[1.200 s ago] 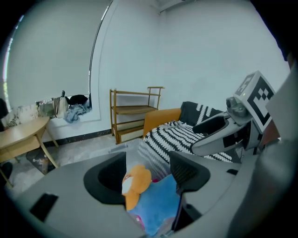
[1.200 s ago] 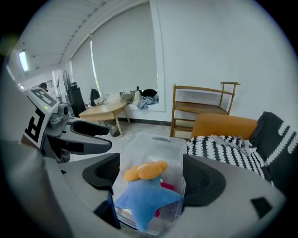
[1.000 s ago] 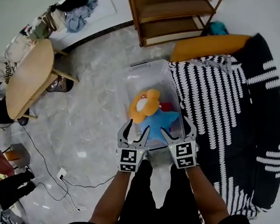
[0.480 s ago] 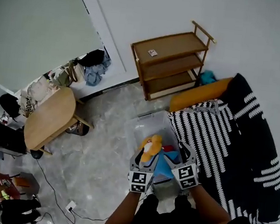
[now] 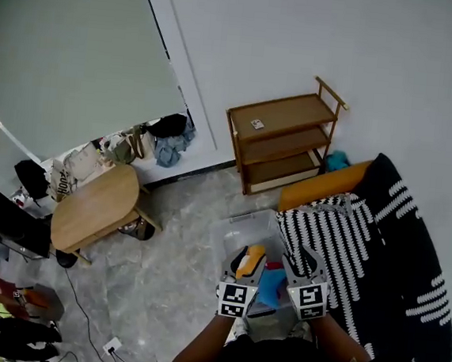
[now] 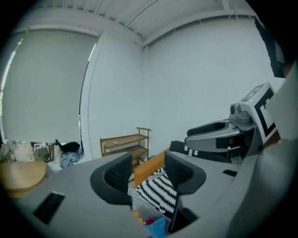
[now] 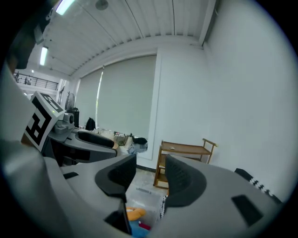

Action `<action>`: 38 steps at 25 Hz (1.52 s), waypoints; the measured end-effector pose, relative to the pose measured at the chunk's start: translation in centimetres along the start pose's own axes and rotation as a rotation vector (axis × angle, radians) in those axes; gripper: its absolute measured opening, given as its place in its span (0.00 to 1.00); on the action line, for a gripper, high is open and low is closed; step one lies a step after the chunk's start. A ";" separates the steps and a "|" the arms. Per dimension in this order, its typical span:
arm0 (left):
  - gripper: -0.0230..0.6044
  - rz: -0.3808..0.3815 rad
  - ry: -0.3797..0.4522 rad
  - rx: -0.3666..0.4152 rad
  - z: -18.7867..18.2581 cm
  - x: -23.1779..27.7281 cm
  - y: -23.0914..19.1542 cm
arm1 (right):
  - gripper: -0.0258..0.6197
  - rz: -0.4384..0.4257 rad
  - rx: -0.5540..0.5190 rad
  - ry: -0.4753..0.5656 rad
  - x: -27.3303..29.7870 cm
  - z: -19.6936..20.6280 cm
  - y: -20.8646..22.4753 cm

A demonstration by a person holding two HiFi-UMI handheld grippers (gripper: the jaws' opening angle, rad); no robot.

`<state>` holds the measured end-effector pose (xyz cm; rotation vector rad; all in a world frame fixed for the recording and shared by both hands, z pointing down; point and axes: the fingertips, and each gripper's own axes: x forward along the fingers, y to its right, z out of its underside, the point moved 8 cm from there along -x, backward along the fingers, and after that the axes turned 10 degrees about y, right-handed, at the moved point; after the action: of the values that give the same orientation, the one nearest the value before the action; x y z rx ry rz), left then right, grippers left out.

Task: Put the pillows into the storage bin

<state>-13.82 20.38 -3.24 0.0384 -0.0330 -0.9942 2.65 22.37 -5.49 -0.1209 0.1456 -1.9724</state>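
Grey marble floor lies below you, with one three-tier wooden shelf (image 5: 285, 142) against the white wall. Your left claw (image 5: 247, 264) is spread with nothing between its jaws, which have just been closing. One clear storage bin (image 5: 236, 226) stands on the floor beneath both claws, its long axis running from you toward the shelf. Inside lie one orange pillow (image 5: 255, 255) and one blue pillow (image 5: 271, 286); which way they point is unclear. Your right claw (image 5: 298, 260) is likewise spread and empty, its jaws also just closing. One striped blanket (image 5: 347, 244) lies right of the bin.

Storage bin (image 5: 236, 229) partly out of sight
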 end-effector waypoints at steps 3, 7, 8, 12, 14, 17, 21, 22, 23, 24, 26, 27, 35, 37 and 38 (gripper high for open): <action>0.39 -0.014 0.026 0.013 -1.3 -0.1 0.5 | 0.31 0.015 0.005 0.024 -1.1 -0.9 0.6; 0.31 -0.047 0.061 0.028 -2.8 -0.5 1.4 | 0.20 0.042 0.000 0.047 -2.6 -1.8 1.3; 0.25 -0.075 0.073 0.037 -3.2 -0.8 1.5 | 0.16 0.054 -0.004 0.049 -2.9 -2.0 1.4; 0.07 -0.104 0.102 0.020 -4.2 -1.6 1.7 | 0.06 0.094 0.002 0.020 -3.8 -2.1 2.1; 0.07 -0.080 0.105 0.007 -4.5 -1.5 1.9 | 0.06 0.085 -0.002 0.014 -3.8 -2.1 2.6; 0.07 -0.070 0.118 0.014 -5.1 -1.8 1.9 | 0.06 0.056 -0.026 0.023 -3.4 -2.3 2.7; 0.07 -0.078 0.131 0.017 -5.7 -2.9 1.2 | 0.06 0.034 -0.035 0.062 -2.5 -3.3 2.1; 0.07 -0.083 0.133 0.022 -5.8 -3.2 1.0 | 0.06 0.031 -0.042 0.075 -2.3 -3.6 2.0; 0.07 -0.092 0.135 0.028 -5.9 -3.5 0.8 | 0.06 0.025 -0.047 0.085 -2.1 -3.8 1.7; 0.07 -0.105 0.140 0.035 -5.9 -3.8 0.6 | 0.06 0.015 -0.046 0.092 -2.0 -4.1 1.4; 0.07 -0.140 0.161 0.052 -6.1 -4.7 0.1 | 0.06 -0.008 -0.045 0.100 -1.8 -4.6 0.7; 0.07 -0.155 0.171 0.061 -6.3 -5.2 -0.3 | 0.06 -0.019 -0.053 0.104 -1.7 -4.8 0.3; 0.07 -0.235 0.165 0.063 -6.0 -7.5 -2.8 | 0.06 -0.061 -0.095 0.128 -0.9 -6.0 -1.6; 0.07 -0.237 0.159 0.060 -5.8 -7.7 -2.7 | 0.06 -0.065 -0.094 0.129 -0.9 -6.0 -1.8; 0.07 -0.238 0.157 0.063 -5.8 -7.8 -2.7 | 0.06 -0.067 -0.096 0.129 -0.9 -6.0 -1.9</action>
<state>-20.08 25.56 -9.21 0.1808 0.0860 -1.2248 0.36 24.20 -11.13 -0.0607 0.3241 -2.0411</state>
